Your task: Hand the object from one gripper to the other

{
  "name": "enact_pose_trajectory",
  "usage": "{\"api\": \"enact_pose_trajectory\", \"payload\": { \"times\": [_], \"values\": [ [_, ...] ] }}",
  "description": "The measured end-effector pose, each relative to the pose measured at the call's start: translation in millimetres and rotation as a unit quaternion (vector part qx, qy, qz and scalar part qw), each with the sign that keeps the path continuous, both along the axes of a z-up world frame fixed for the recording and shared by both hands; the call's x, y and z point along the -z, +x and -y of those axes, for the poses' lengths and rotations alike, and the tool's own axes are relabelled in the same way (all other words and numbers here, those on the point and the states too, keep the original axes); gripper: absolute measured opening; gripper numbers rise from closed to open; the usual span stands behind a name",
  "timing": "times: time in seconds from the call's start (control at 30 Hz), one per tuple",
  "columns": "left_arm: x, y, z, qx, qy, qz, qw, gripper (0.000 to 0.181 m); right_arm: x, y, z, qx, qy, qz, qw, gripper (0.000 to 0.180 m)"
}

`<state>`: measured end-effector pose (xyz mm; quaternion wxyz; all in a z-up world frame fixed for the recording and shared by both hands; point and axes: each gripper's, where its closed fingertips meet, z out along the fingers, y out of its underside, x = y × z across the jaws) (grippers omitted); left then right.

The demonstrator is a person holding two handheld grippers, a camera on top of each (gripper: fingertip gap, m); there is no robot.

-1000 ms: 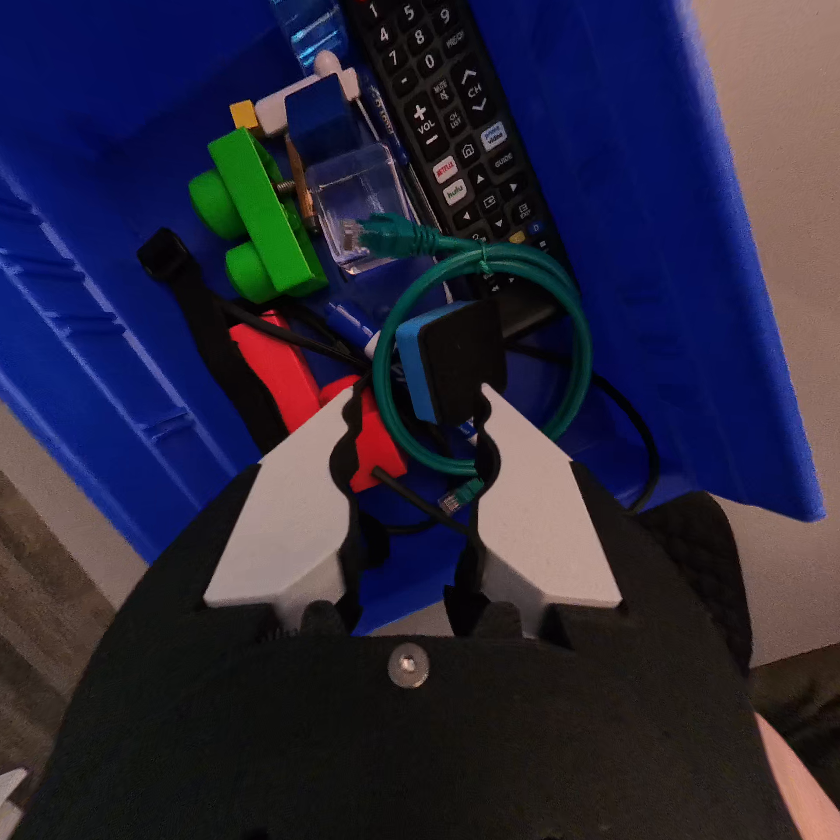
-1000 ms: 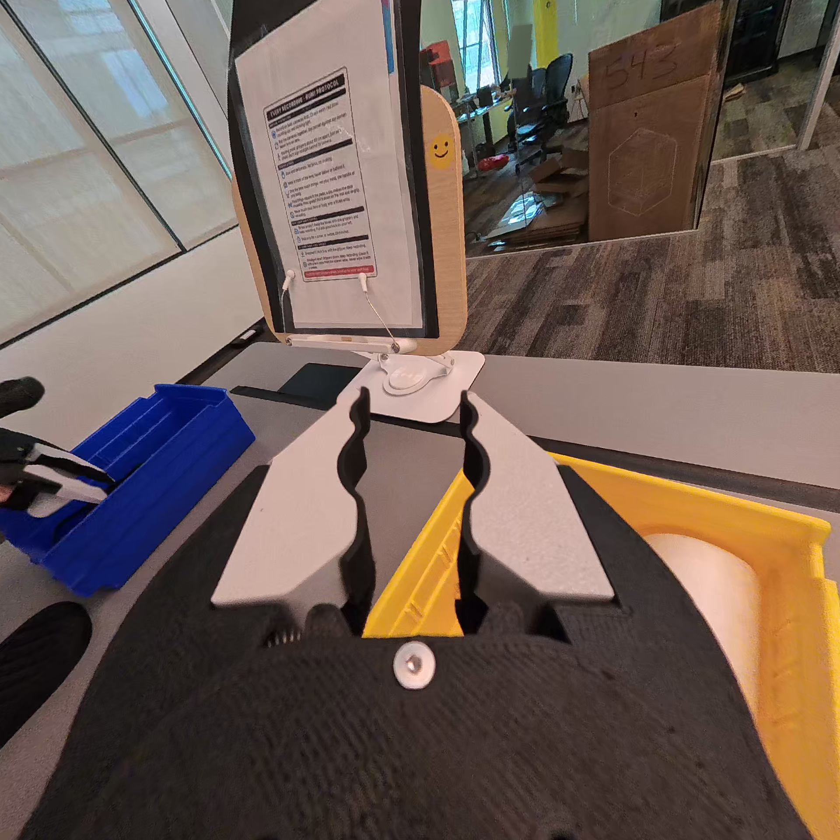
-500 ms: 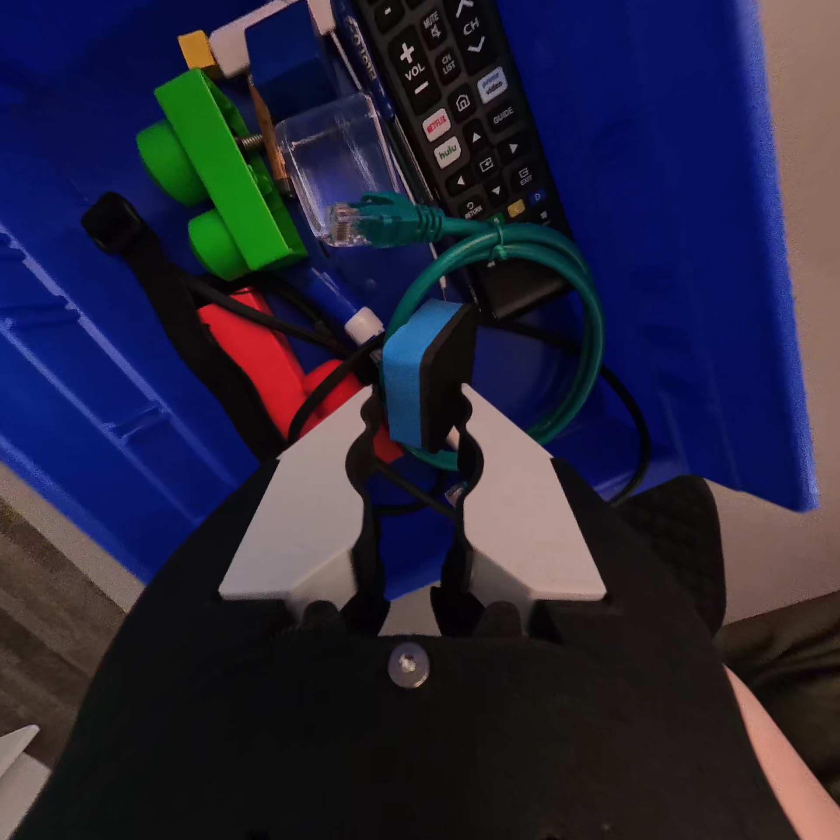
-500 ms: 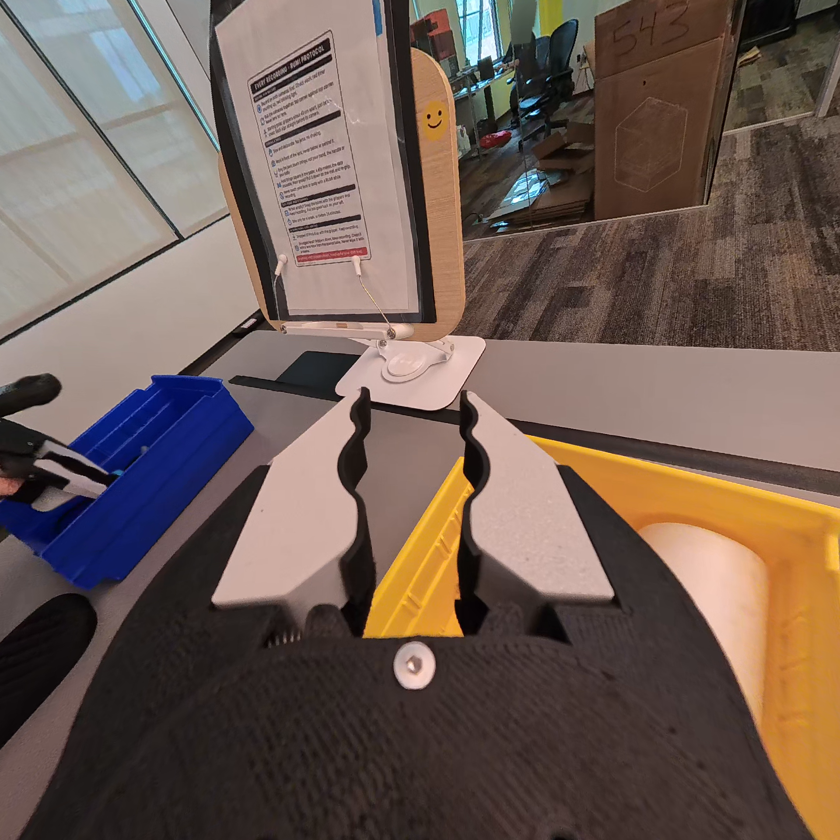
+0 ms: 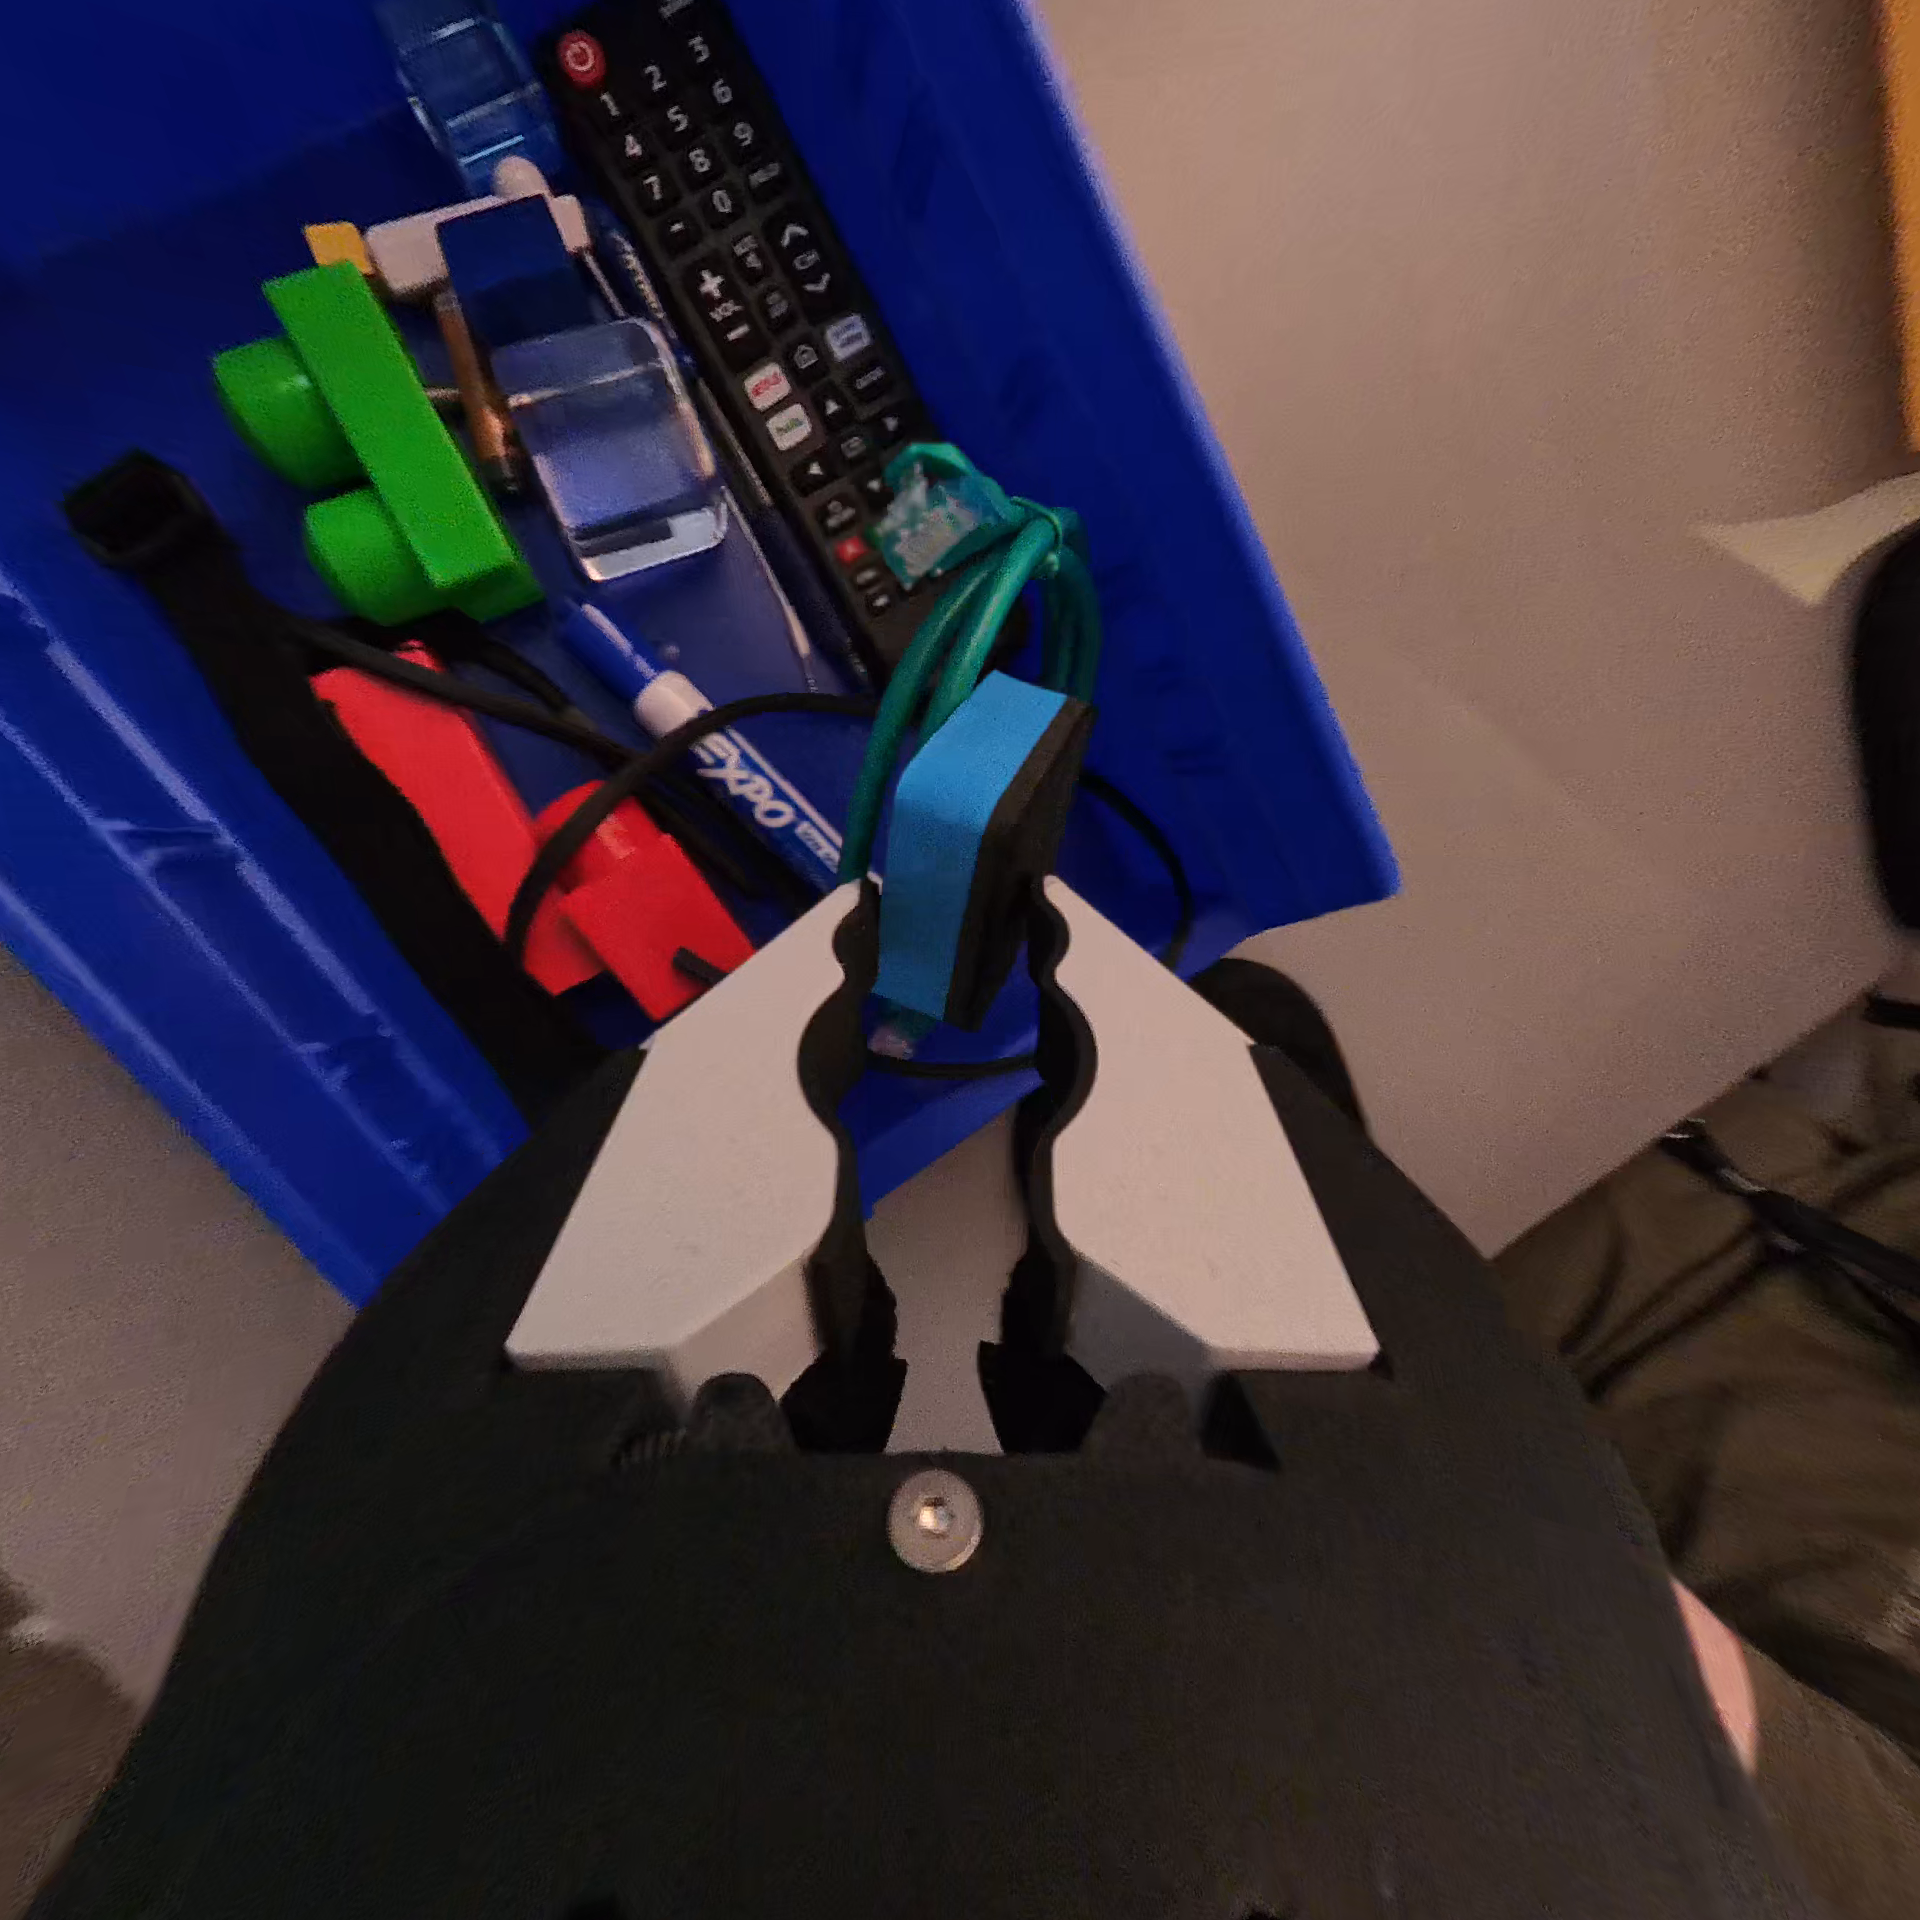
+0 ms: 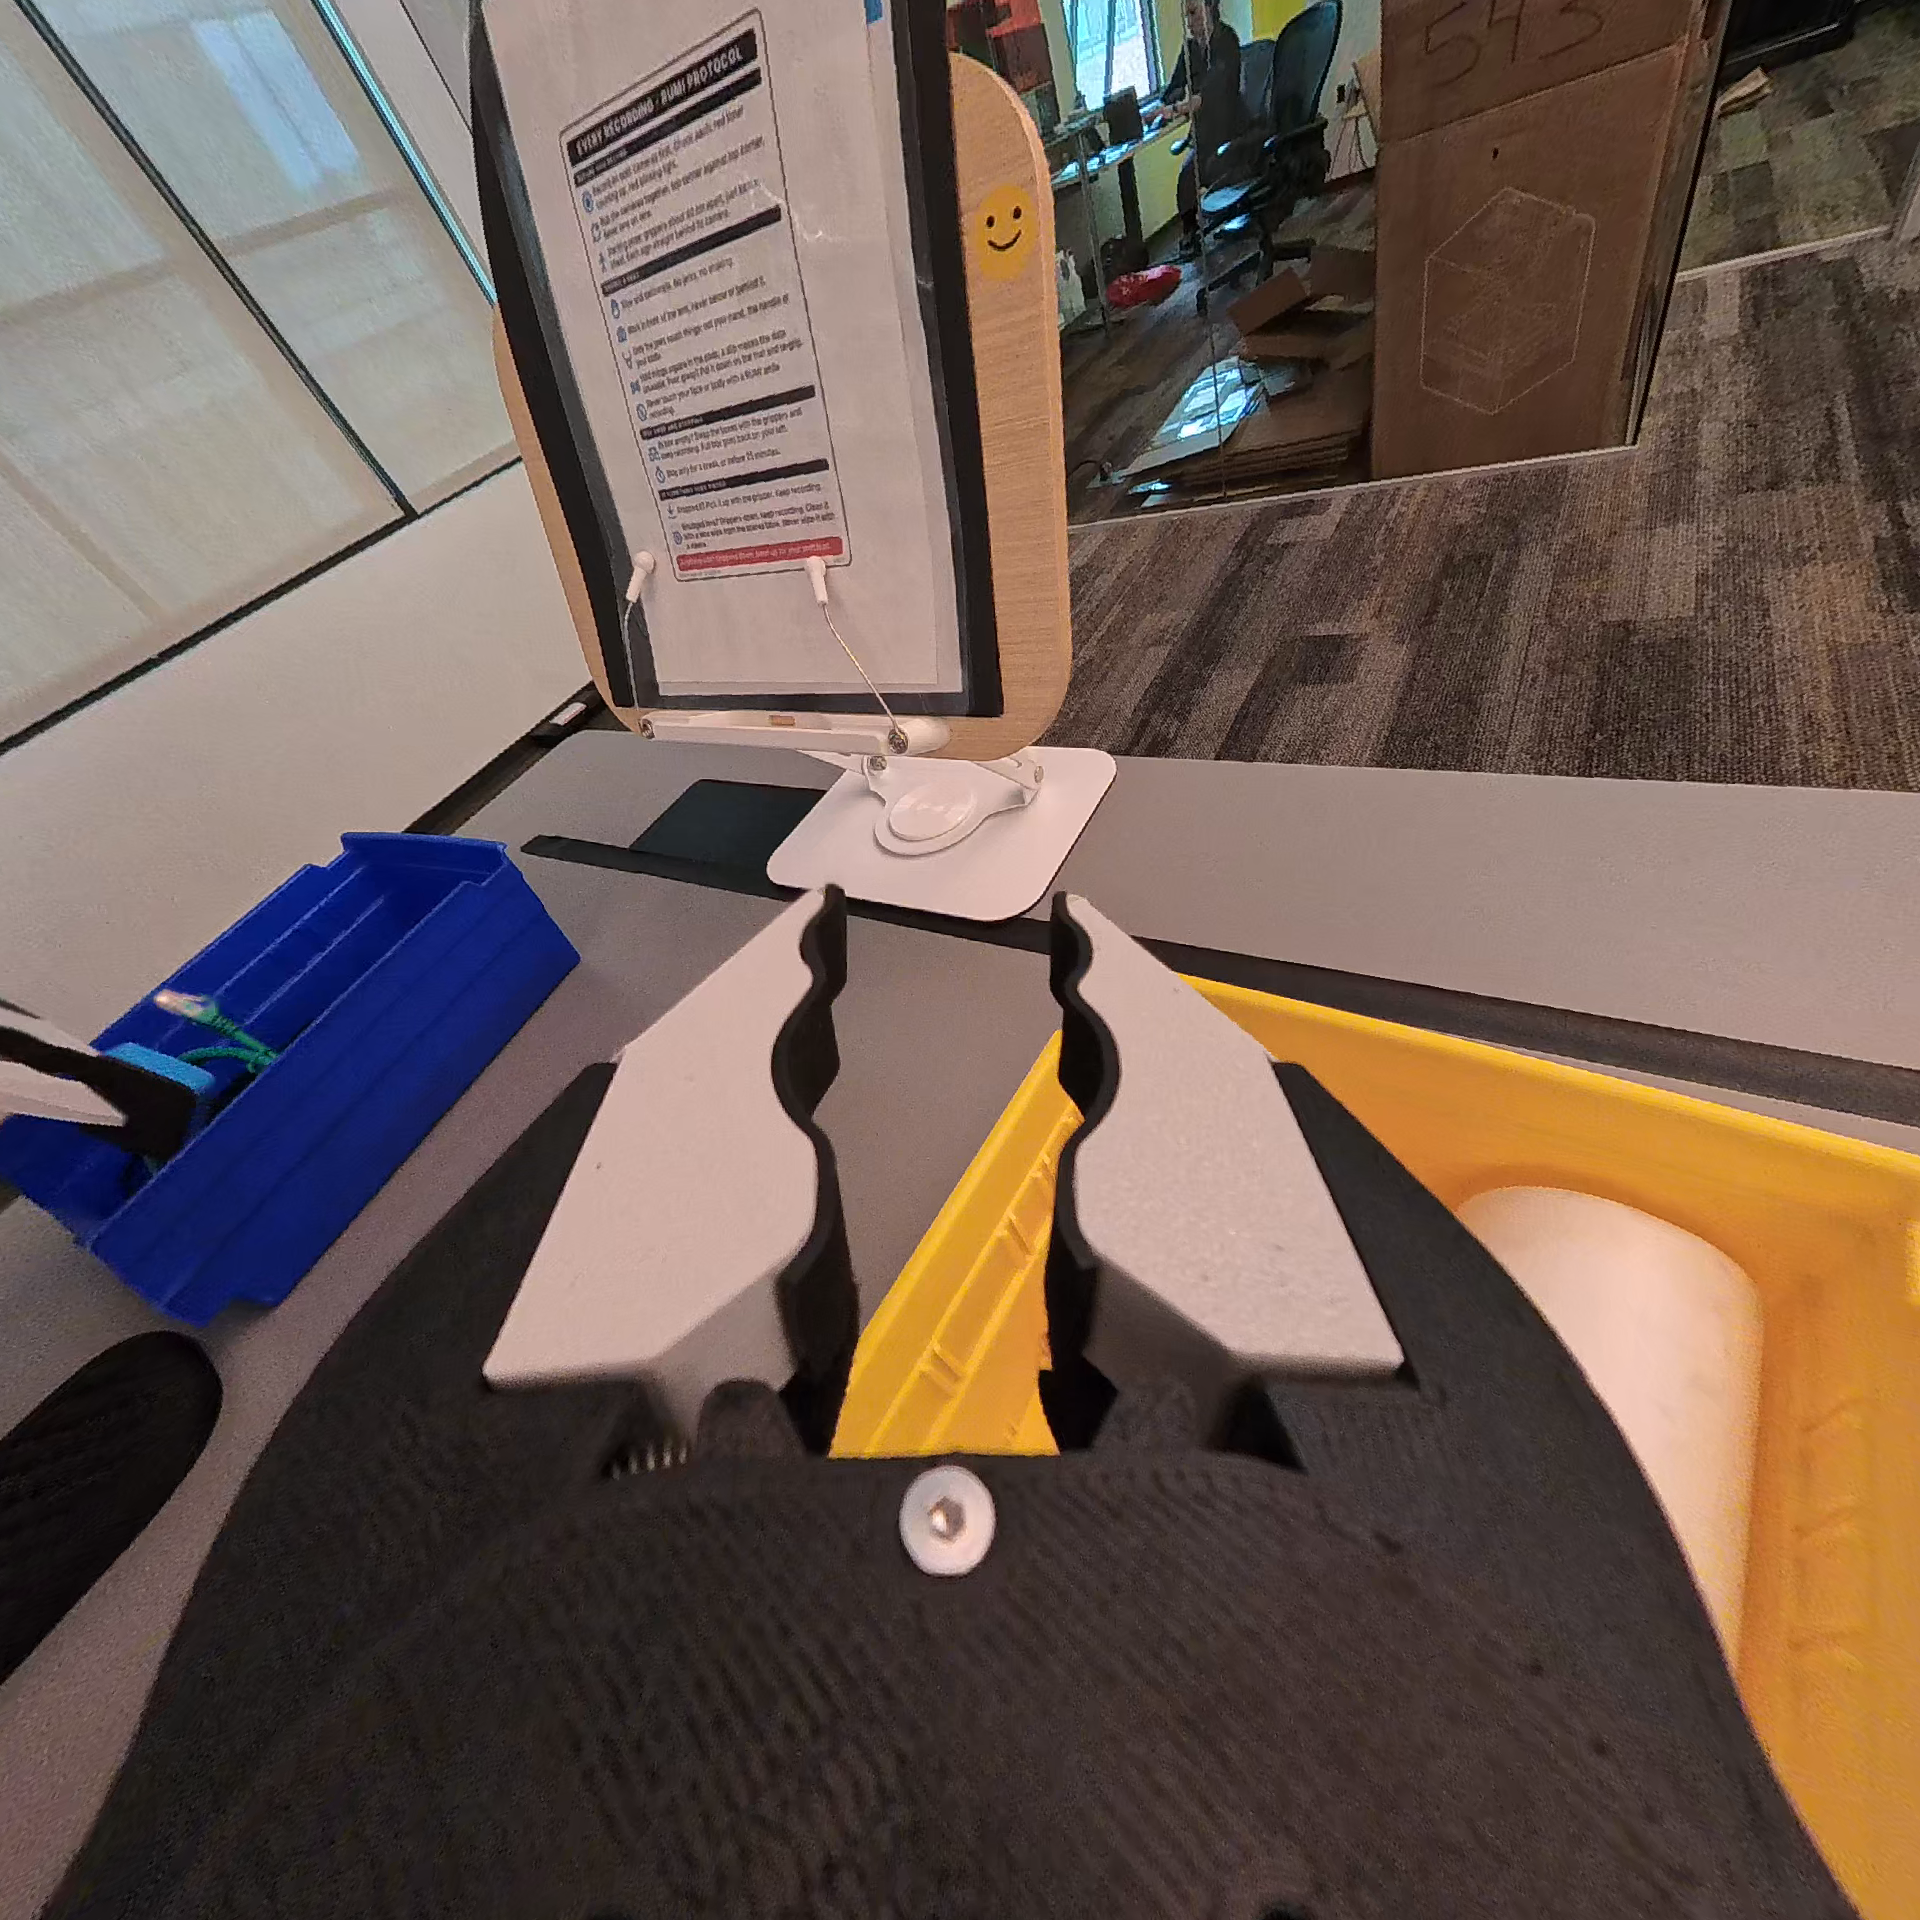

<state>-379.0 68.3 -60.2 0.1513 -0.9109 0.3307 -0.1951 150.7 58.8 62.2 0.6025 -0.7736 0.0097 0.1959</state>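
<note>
My left gripper (image 5: 956,896) is shut on a blue and black foam eraser (image 5: 961,800) and holds it upright above the blue bin (image 5: 1091,416). A looped green network cable (image 5: 977,592) hangs around the eraser and is lifted with it. The right wrist view shows the eraser (image 6: 156,1070) and cable (image 6: 223,1029) far left, over the blue bin (image 6: 343,1049). My right gripper (image 6: 940,914) is open and empty, above the near corner of the yellow bin (image 6: 1455,1091), well apart from the left one.
The blue bin holds a black remote (image 5: 748,312), a green block (image 5: 374,447), a clear cube (image 5: 613,447), a red part (image 5: 582,842), a marker (image 5: 717,758) and black cords. The yellow bin holds a white roll (image 6: 1621,1340). A document stand (image 6: 790,395) is at the table's back. The grippers' ends are close to 55 centimetres from one another.
My left gripper closed on the eraser and raised it, and the green cable loop came up with it. My right gripper stayed open and barely moved.
</note>
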Motion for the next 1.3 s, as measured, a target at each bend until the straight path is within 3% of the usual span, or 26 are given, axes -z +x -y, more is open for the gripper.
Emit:
{"api": "enact_pose_trajectory", "payload": {
  "times": [0.3,0.53,0.7,0.8,0.9,0.97,1.07,1.13,1.2,1.3],
  "values": [
    [-7.2,-8.0,3.4,-0.069,-0.074,0.109,0.989,0.027,4.5,-5.5,-3.3,-0.004,-0.009,0.016,1.0,0.038],
    [-22.7,-28.5,-22.5,-0.15,-0.024,0.135,0.979,0.024,6.3,-10.5,-5.3,-0.009,-0.014,0.03,0.999,0.038],
    [-70.0,1.7,-24.5,-0.088,0.047,0.224,0.969,0.023,-4.9,-23.8,-5.3,-0.029,0.015,0.049,0.998,0.038],
    [-118.7,48.2,-13.0,-0.005,0.09,0.319,0.943,0.024,-24.0,-48.5,-3.2,-0.063,0.074,0.093,0.991,0.042],
    [-154.4,99.4,6.9,0.072,0.094,0.394,0.911,0.023,-56.3,-91.2,7.8,-0.101,0.2,0.185,0.957,0.064],
    [-164.6,134.8,21.7,0.117,0.074,0.425,0.895,0.023,-67.8,-128.5,18.8,-0.121,0.281,0.289,0.907,0.084],
    [-166.6,186.8,42.5,0.171,0.032,0.455,0.873,0.023,-62.3,-185.6,28.0,-0.139,0.352,0.429,0.82,0.088],
    [-156.3,213.7,53.6,0.198,0.002,0.449,0.871,0.023,-39.3,-224.8,31.1,-0.193,0.357,0.48,0.778,0.09],
    [-142.7,227.9,58.0,0.209,-0.016,0.429,0.878,0.023,-20.6,-251.1,34.1,-0.238,0.354,0.495,0.757,0.092],
    [-132.4,233.9,59.3,0.214,-0.029,0.416,0.883,0.023,-11.2,-278.7,45.5,-0.291,0.36,0.468,0.752,0.091]
  ]
}}
